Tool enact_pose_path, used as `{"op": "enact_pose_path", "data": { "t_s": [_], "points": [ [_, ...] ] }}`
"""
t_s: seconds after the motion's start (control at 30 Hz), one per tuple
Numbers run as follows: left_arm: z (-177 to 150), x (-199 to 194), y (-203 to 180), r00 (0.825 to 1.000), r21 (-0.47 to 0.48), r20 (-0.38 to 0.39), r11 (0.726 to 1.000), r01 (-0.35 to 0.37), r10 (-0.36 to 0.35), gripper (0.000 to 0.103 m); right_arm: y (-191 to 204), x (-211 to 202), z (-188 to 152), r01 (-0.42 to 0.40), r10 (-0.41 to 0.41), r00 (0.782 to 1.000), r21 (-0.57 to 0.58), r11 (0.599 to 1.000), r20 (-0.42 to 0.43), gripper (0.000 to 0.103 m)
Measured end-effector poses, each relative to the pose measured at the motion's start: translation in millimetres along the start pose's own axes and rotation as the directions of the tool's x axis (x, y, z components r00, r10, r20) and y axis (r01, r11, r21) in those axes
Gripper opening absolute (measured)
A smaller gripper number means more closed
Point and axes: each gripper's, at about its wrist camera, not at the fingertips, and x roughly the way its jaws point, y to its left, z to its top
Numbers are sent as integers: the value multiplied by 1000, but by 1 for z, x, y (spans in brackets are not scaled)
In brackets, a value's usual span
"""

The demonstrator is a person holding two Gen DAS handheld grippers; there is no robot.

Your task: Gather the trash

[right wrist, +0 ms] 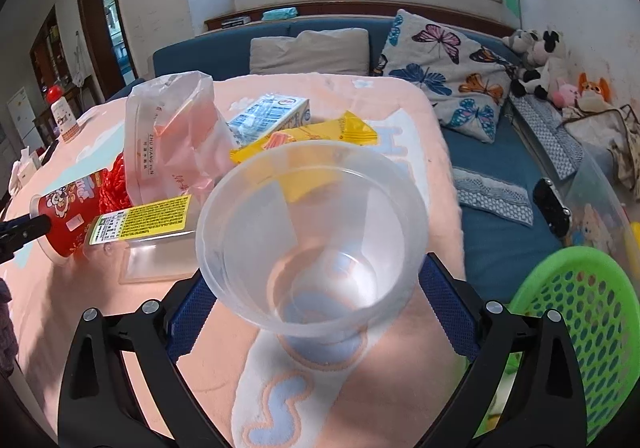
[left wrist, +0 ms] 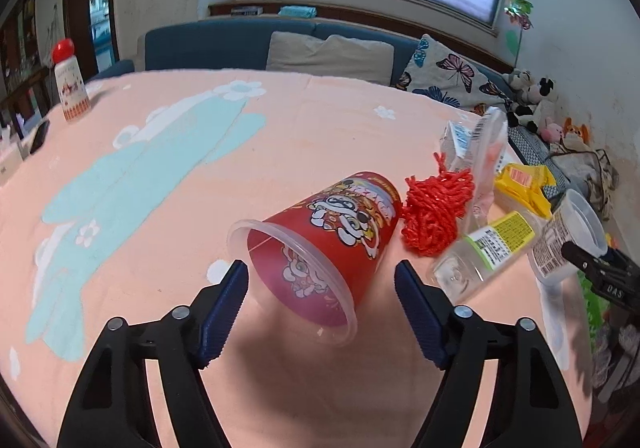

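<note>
A red printed plastic cup (left wrist: 332, 240) lies on its side on the pink blanket, its mouth facing my left gripper (left wrist: 322, 268), which is open around its rim without touching it. My right gripper (right wrist: 312, 288) is shut on a clear plastic cup (right wrist: 312, 224) and holds it just above the blanket. The red cup also shows in the right wrist view (right wrist: 68, 219). Other trash lies nearby: a red yarn ball (left wrist: 436, 211), a clear bottle with a yellow label (left wrist: 484, 248), a yellow wrapper (right wrist: 312, 143), a milk carton (right wrist: 272, 115) and a clear plastic bag (right wrist: 172, 135).
A green perforated basket (right wrist: 580, 328) stands at the lower right beside the table. A white bottle with a red cap (left wrist: 70, 87) stands at the far left. A blue sofa (right wrist: 500, 232) with cushions and plush toys lies behind the table.
</note>
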Motion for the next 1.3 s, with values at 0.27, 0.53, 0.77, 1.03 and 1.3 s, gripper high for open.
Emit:
{"op": "enact_pose_path", "data": {
  "t_s": [0.27,0.53,0.77,1.03,1.3],
  "points": [
    [0,21,3,997,-30,-23,997,70,-70,52,9,10,2,-14,13,1000,-26,1000,-3,97],
    [2,32,2,991,-63,-27,990,130,-132,47,6,14,3,-20,20,1000,-7,1000,1,95],
    [6,38,-1,987,-75,-23,985,156,-158,47,0,11,2,-9,9,1000,15,1000,-1,81],
    [9,37,-2,974,-100,-2,969,226,-227,15,-2,1,-3,-8,8,1000,37,999,-2,81],
    [3,17,-6,972,-63,24,970,235,-234,2,4,-21,-8,-17,16,1000,44,999,19,80]
  ]
}}
